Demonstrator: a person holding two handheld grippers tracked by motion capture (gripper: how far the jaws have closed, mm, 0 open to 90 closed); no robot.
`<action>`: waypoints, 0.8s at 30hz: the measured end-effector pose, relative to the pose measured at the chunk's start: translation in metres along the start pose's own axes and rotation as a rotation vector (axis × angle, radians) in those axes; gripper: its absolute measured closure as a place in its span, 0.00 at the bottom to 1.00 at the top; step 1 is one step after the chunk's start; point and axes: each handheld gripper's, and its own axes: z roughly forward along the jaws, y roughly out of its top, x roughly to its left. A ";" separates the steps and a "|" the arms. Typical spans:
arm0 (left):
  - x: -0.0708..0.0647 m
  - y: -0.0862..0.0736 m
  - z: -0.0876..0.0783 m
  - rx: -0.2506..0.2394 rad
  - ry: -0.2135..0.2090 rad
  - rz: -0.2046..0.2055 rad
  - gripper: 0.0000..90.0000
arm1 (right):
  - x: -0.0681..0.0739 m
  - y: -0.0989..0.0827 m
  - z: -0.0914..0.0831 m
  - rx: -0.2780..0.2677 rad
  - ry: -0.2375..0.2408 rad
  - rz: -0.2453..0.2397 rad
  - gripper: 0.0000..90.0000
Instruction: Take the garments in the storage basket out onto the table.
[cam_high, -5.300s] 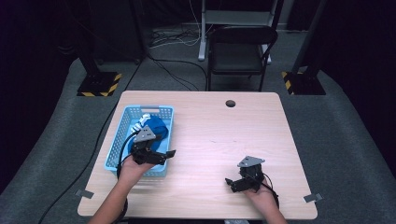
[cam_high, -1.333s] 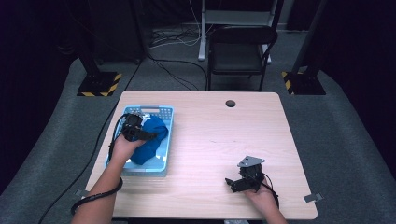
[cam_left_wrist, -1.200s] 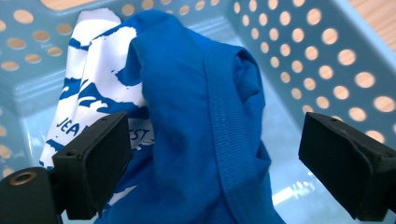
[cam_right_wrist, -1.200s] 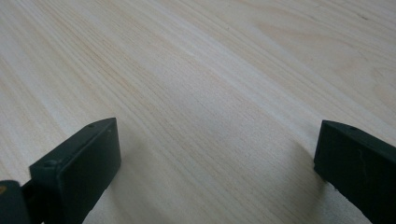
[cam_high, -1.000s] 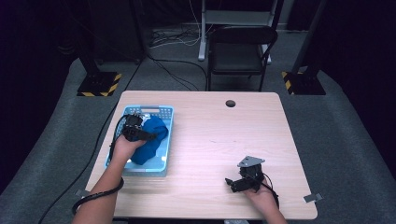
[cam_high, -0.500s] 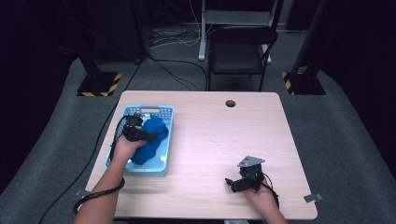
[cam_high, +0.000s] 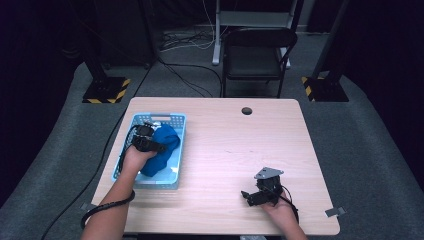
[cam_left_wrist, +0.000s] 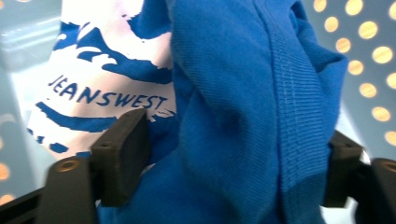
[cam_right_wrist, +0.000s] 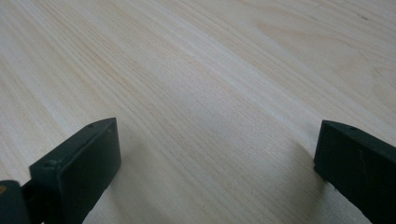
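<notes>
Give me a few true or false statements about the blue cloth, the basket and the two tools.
1. The blue cloth lies in the light blue basket. True.
2. The left tool has cloth between its jaws, which have just been closing. True.
3. The right tool grips a cup. False: it is open over bare table.
4. The basket sits at the table's right edge. False: it sits at the left.

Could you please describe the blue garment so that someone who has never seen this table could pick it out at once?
Start at the wooden table and look to its left edge, where a light blue perforated basket sits. The bright blue garment is bunched inside it, between the jaws of the left gripper, which have just been closing on it. It is the one soft, deep-blue thing there, with a white print reading JEANSWEST.
</notes>
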 end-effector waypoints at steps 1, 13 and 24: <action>-0.001 0.000 0.000 0.005 0.008 0.000 0.32 | 0.000 0.000 0.000 0.000 0.000 -0.001 0.00; -0.004 0.002 -0.002 0.011 -0.032 0.029 0.58 | 0.000 0.000 0.000 -0.001 0.001 0.000 0.00; -0.007 -0.001 -0.010 -0.035 -0.010 0.075 0.72 | 0.000 0.000 0.000 0.001 0.003 0.005 0.00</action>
